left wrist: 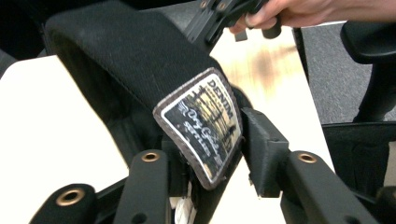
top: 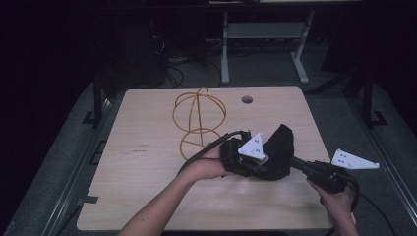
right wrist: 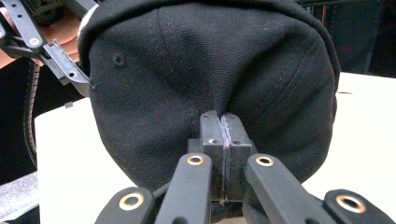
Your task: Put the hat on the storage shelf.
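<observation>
A dim lab or recording workspace, seen from above.

A pale wood-topped table (top: 147,162) with a round cable hole (top: 247,100) stands on grey carpet (top: 339,113). Behind it, a metal-framed workbench (top: 265,34) on white legs sits in darkness, with loose cables (top: 172,69) tangled on the floor beneath. Dark metal stands (top: 97,98) flank the table on both sides. The surroundings are unlit, with light falling mainly on the tabletop. An office chair (left wrist: 369,42) is partly visible beside the table in the left gripper view.
</observation>
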